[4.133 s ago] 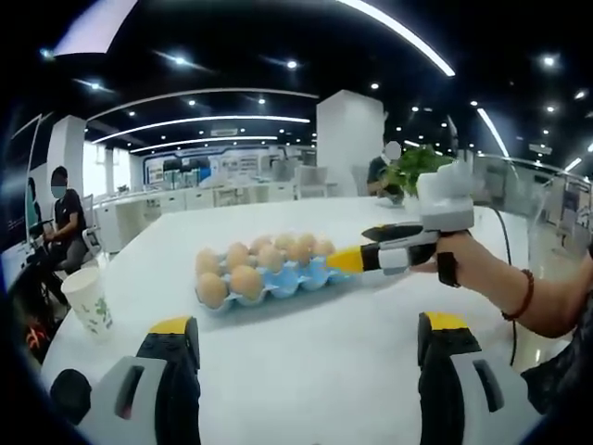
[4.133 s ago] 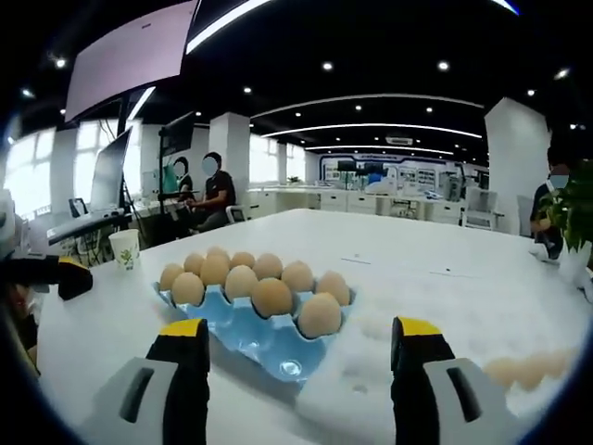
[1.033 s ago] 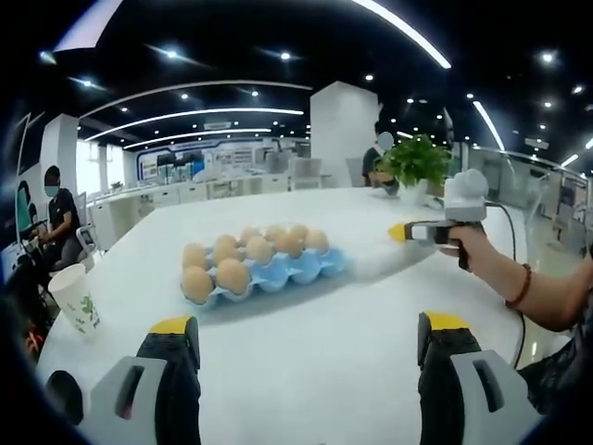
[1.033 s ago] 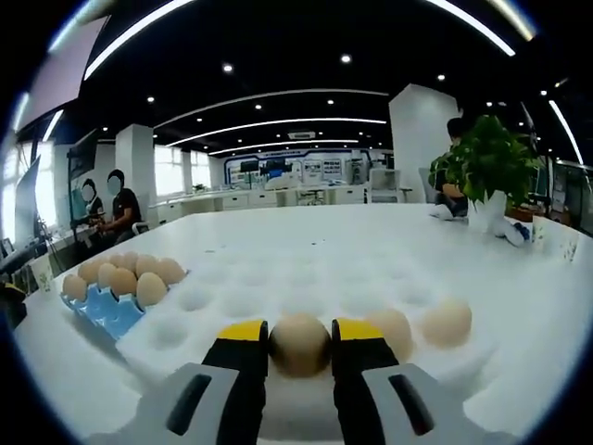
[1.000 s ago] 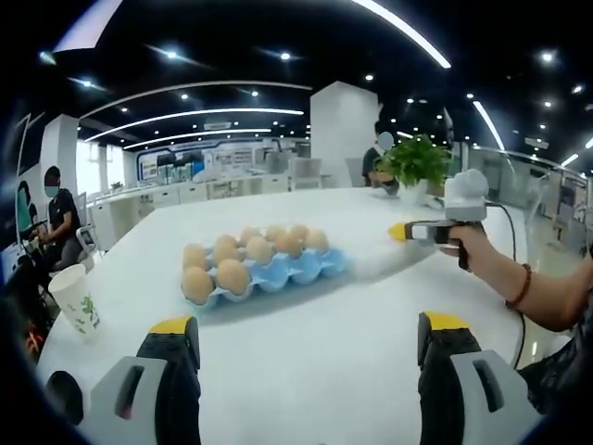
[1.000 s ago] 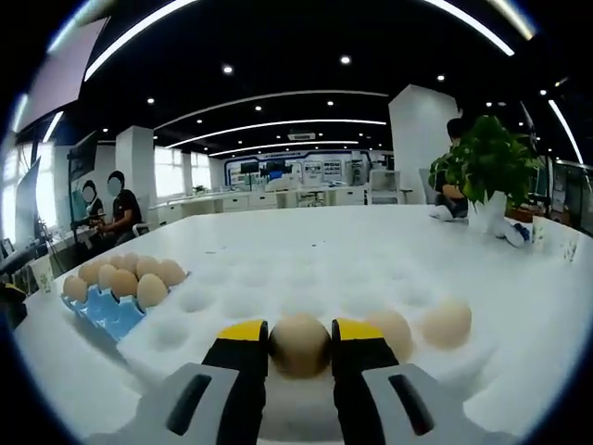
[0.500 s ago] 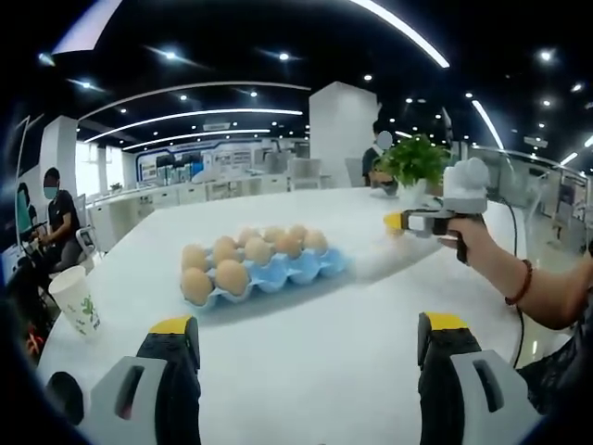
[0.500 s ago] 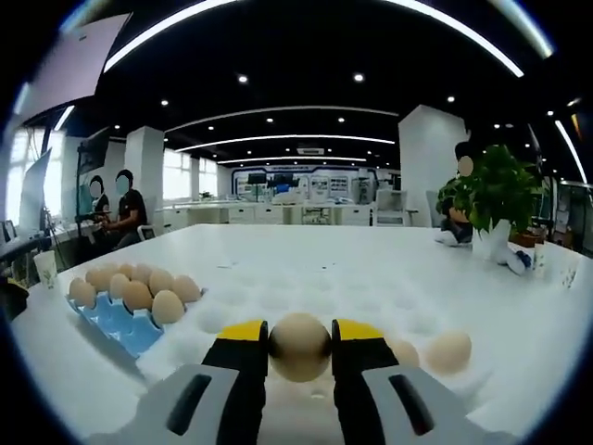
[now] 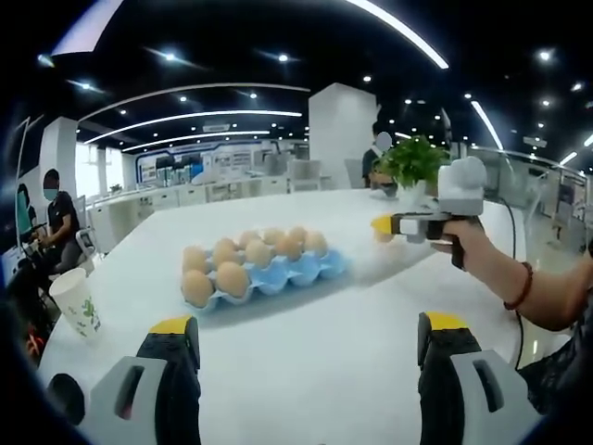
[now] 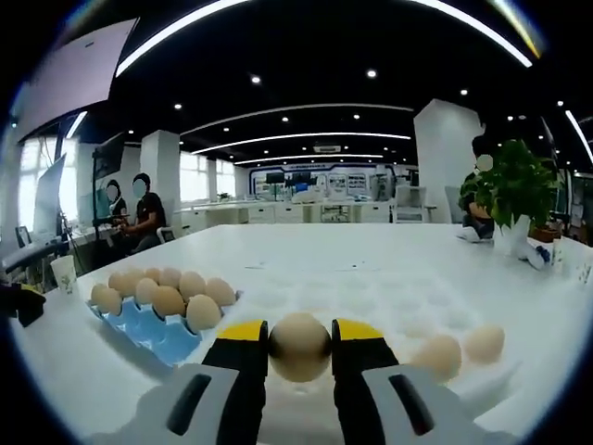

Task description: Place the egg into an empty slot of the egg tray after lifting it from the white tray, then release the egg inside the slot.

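R gripper [image 10: 299,348] clamped on egg [image 10: 298,346], right of blue egg tray [image 10: 148,329]. L gripper [image 9: 306,338] wide open, holding nothing. No readable writing.

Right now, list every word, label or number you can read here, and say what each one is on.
No text can be read.
Paper cup: a green print, too blurred to tell whether it holds words.
Back wall: bright panels, too small to read.
Blue tray, eggs and gripper: no markings seen.
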